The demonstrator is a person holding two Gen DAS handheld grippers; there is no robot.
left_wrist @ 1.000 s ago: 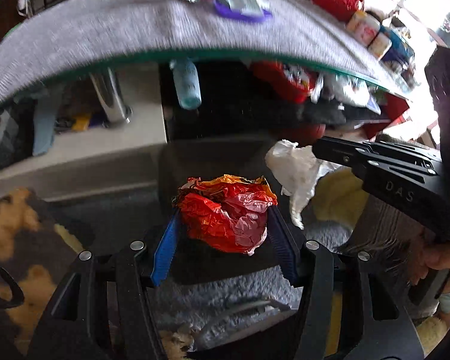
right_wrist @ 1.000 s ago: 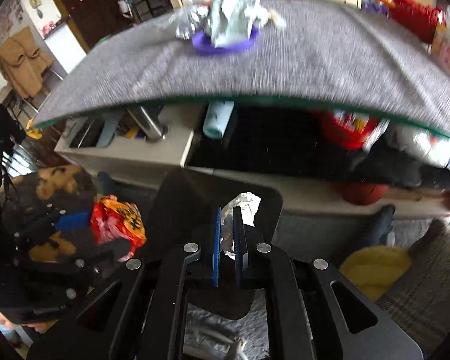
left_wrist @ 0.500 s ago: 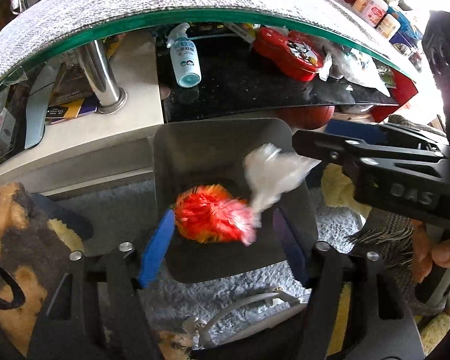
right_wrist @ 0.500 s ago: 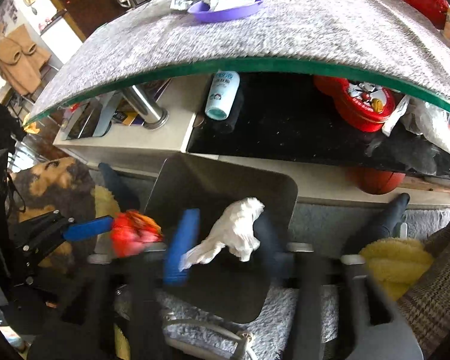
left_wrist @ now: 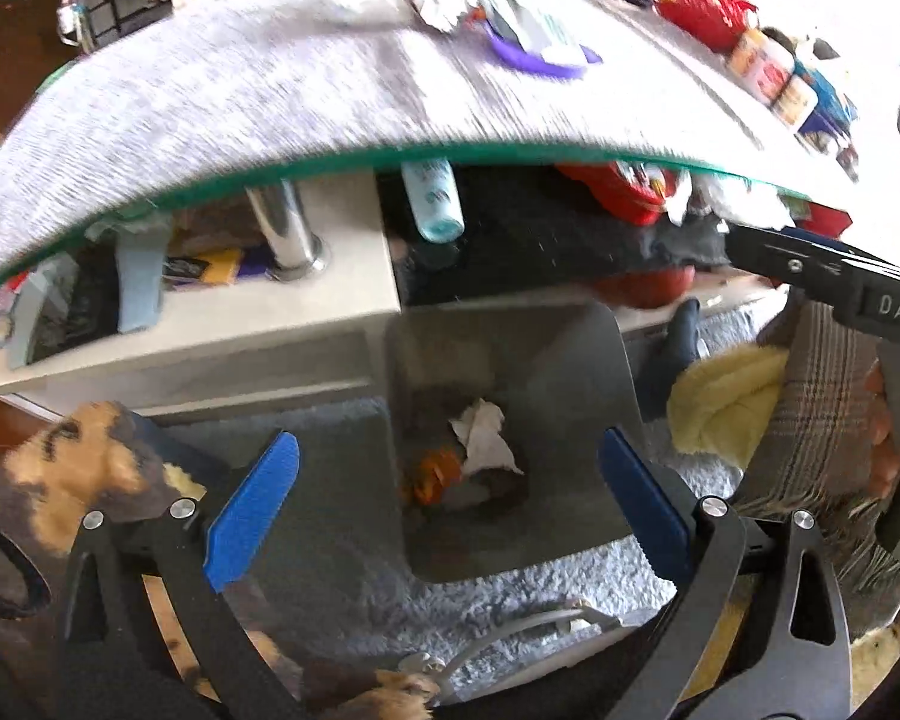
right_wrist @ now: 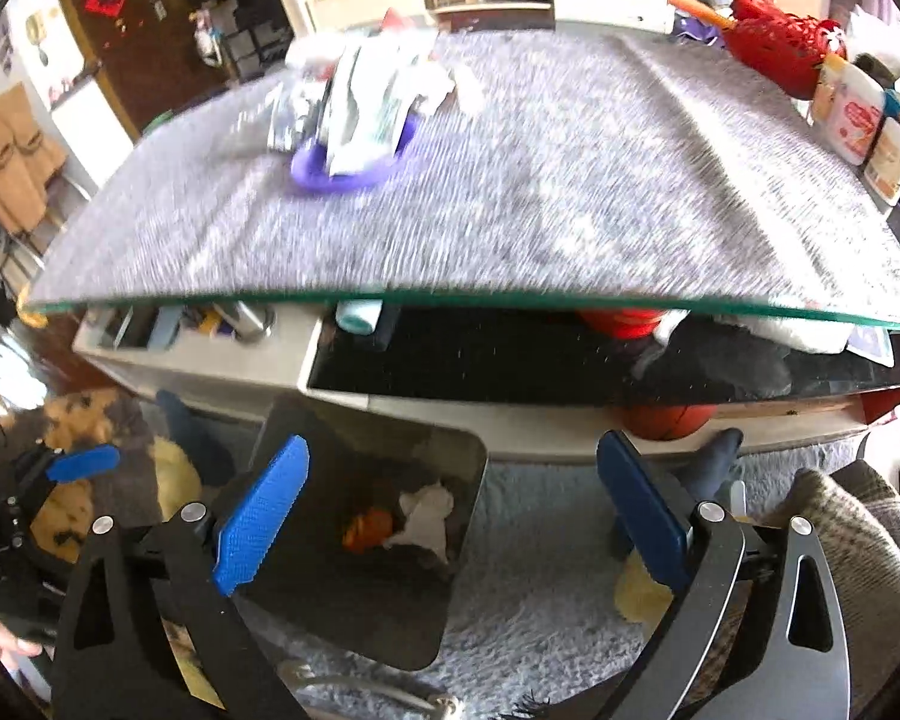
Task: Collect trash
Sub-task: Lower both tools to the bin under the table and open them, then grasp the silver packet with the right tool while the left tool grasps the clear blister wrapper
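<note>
Both tongs hang released over the grey bin [left_wrist: 570,372], jaws just spread wide w/ nothing between them. Left gripper [left_wrist: 450,495] and right gripper [right_wrist: 450,501] each frame the opening: 2 pieces of trash, an orange-red wrapper [left_wrist: 435,474] and a white tissue [left_wrist: 486,438], lie at the bottom, below the pads, apparently dropped there. More wrappers [right_wrist: 360,102] sit on a purple plate [right_wrist: 342,171] on the table [right_wrist: 570,192] ahead & above, prob. next to collect.
</note>
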